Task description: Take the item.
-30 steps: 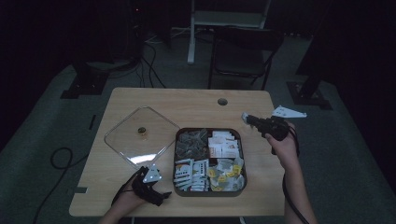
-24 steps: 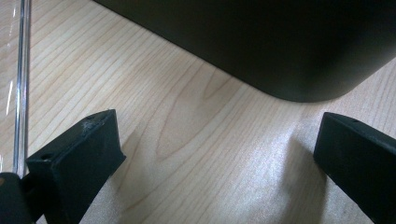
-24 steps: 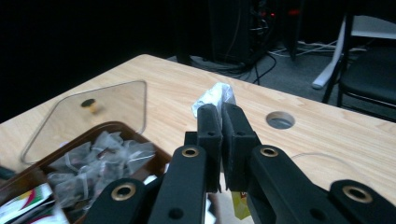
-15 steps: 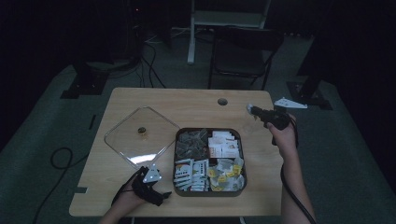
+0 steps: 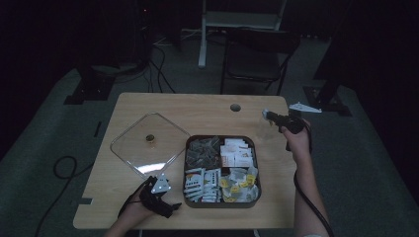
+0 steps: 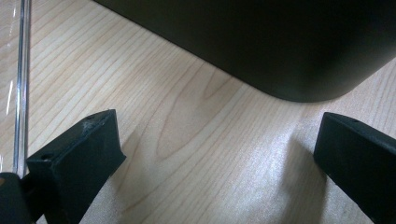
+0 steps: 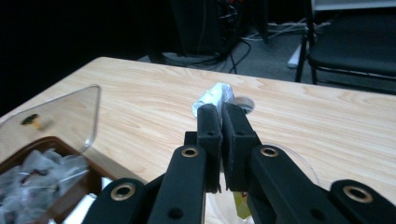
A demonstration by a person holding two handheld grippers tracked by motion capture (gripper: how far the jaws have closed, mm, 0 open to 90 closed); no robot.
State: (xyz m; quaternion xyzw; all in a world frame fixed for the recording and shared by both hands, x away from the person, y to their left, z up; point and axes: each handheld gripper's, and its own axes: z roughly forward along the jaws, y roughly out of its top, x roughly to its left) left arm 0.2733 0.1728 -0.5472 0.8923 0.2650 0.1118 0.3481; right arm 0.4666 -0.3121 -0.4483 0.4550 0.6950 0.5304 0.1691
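Observation:
A dark square tray [image 5: 187, 196] near the table's front holds several kinds of sachets and tea bags in four compartments. My right gripper [image 5: 267, 114] hangs above the table to the right of the tray. It is shut on a small white bag [image 7: 215, 95], and a yellow tag [image 7: 239, 206] dangles beneath the jaws. A clear cup [image 7: 293, 158] stands right under it, faint in the high view as the cup [image 5: 263, 129]. My left gripper [image 5: 168, 207] rests on the table by the tray's front left corner [image 6: 280, 51]. In its own view the left gripper [image 6: 219, 154] is open over bare wood.
A clear square lid [image 5: 148, 144] with a small knob lies flat left of the tray, and its edge [image 6: 21, 70] runs close by my left jaw. A round cable hole [image 5: 235, 107] sits near the table's far edge. A chair [image 5: 257, 49] stands beyond the table.
My right gripper has lifted and drifted slightly toward the far right with the white bag in it. The left gripper has stayed put.

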